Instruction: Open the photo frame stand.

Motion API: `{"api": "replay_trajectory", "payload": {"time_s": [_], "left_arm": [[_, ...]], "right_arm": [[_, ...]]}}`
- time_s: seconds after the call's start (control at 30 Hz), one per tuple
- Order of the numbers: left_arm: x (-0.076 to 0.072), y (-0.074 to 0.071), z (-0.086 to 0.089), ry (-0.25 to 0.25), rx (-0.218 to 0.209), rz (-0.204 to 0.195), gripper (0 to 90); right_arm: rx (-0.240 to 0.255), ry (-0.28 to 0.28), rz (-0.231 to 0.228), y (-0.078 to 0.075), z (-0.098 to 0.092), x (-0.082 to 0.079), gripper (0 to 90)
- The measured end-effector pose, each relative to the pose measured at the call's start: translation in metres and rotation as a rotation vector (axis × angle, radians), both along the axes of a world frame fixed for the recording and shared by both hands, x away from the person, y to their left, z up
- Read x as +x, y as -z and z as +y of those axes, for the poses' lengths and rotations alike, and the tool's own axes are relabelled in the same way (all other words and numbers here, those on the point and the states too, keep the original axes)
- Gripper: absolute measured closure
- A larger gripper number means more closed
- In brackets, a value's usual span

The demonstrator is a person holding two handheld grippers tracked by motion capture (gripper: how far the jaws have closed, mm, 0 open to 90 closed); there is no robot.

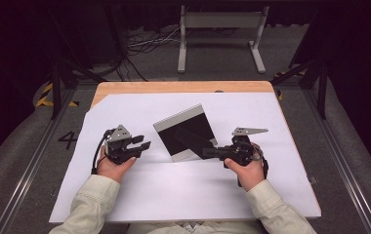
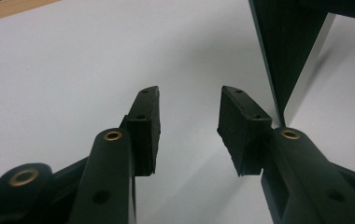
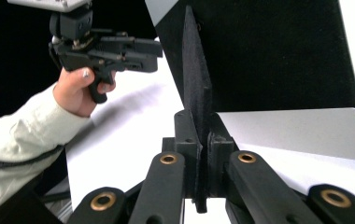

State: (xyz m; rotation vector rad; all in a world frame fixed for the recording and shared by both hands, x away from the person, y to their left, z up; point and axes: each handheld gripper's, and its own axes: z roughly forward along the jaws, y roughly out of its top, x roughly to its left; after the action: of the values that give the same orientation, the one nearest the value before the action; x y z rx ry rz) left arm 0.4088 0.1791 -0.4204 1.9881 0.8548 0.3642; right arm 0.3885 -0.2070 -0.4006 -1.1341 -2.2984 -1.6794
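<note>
A flat black board (image 1: 198, 119) with grey strips along two edges lies mid-table on the white sheet (image 1: 174, 190). My right gripper (image 1: 208, 152) is shut on a thin black felt-like sheet (image 1: 191, 139) that rises edge-on over the board. The right gripper view shows this sheet (image 3: 196, 70) pinched between the pads of my right gripper (image 3: 200, 121), with the board (image 3: 269, 56) behind it. I cannot tell whether the sheet is joined to the board. My left gripper (image 1: 144, 143) hovers open and empty left of the board. In its own view my left gripper (image 2: 189, 105) points past the board's edge (image 2: 287, 46).
The white sheet covers most of a wooden table (image 1: 174, 87). A grey metal stand (image 1: 220, 22) and cables sit on the floor behind it. The right gripper view shows my left gripper (image 3: 105, 46) held by a hand in a pale sleeve (image 3: 17, 135).
</note>
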Motion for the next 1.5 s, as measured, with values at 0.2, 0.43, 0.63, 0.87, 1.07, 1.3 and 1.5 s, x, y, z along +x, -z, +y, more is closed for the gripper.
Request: {"api": "replay_trajectory", "payload": {"time_s": [0.2, 0.43, 0.63, 0.87, 1.07, 1.3, 1.5], "left_arm": [[0.000, 0.000, 0.000, 0.004, 0.000, 0.002, 59.0], [0.000, 0.001, -0.001, 0.001, 0.001, 0.005, 59.0], [0.001, 0.001, -0.001, 0.004, 0.003, 0.004, 59.0], [0.001, 0.001, -0.001, 0.004, 0.004, 0.004, 58.9], [0.001, 0.001, -0.001, 0.006, 0.004, 0.004, 58.8], [0.001, 0.001, -0.001, 0.008, 0.008, 0.002, 58.8], [0.001, 0.002, -0.002, 0.008, 0.005, 0.011, 58.7]], "right_arm": [[-0.057, -0.038, -0.009, -0.001, -0.003, -0.005, 86.9], [-0.130, -0.078, -0.030, -0.002, -0.002, -0.013, 86.9], [-0.162, -0.094, -0.027, 0.000, -0.004, -0.015, 86.7], [-0.219, -0.118, -0.024, 0.005, -0.007, -0.016, 85.5], [-0.271, -0.144, -0.031, 0.008, -0.008, -0.020, 85.4], [-0.334, -0.177, -0.060, 0.010, -0.006, -0.024, 84.9], [-0.372, -0.188, -0.050, 0.014, -0.008, -0.025, 84.2]]}}
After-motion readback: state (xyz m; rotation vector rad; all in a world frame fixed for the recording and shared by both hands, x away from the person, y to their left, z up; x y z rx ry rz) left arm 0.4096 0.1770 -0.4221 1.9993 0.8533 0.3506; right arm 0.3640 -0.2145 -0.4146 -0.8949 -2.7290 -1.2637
